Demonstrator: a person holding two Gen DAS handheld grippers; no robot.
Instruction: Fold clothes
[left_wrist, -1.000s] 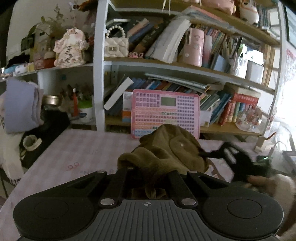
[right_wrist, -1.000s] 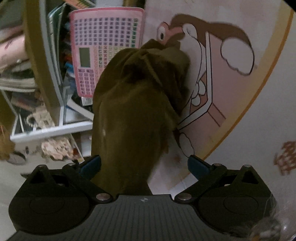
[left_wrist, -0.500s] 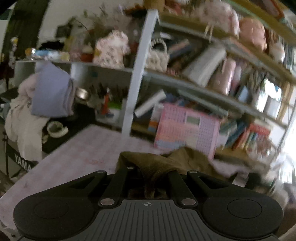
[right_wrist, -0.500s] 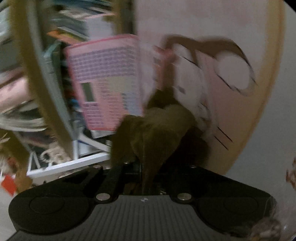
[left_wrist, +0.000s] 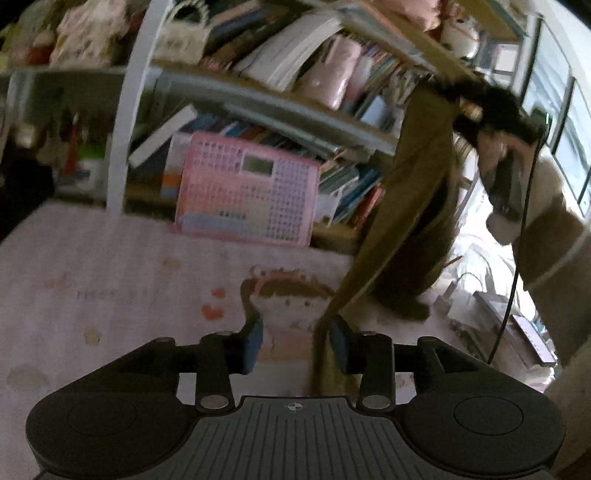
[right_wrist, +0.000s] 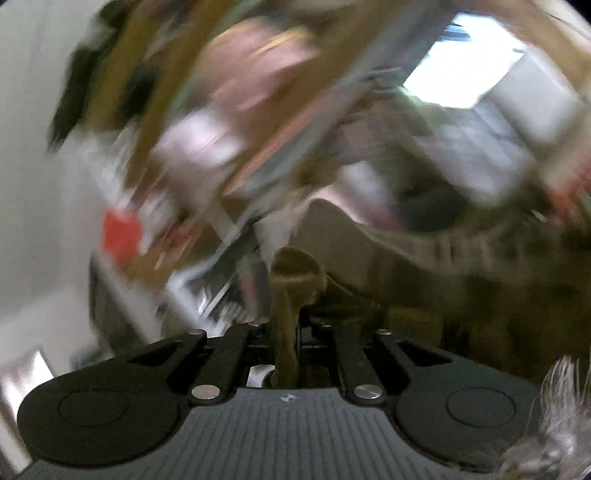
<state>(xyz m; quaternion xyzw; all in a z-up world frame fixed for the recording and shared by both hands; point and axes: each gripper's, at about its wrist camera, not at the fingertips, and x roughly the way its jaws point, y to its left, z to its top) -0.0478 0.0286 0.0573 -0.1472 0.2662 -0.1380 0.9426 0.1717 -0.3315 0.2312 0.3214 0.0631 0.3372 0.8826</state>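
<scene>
An olive-brown garment (left_wrist: 413, 192) hangs in the air at the right of the left wrist view, held up high by my right gripper (left_wrist: 480, 107). A strip of it runs down past the right finger (left_wrist: 338, 345) of my left gripper (left_wrist: 295, 341), whose jaws stand open over the pink tablecloth (left_wrist: 110, 280). In the blurred right wrist view, my right gripper (right_wrist: 286, 332) is shut on a bunched fold of the garment (right_wrist: 291, 280).
A pink toy keyboard (left_wrist: 247, 192) leans against the white bookshelf (left_wrist: 229, 92) at the back of the table. The person's arm in a brown sleeve (left_wrist: 546, 229) is at the right. The right wrist view is heavily motion-blurred.
My left gripper has opened and let go of the garment. My right gripper closed on the garment and lifted it high and to the right, off the table.
</scene>
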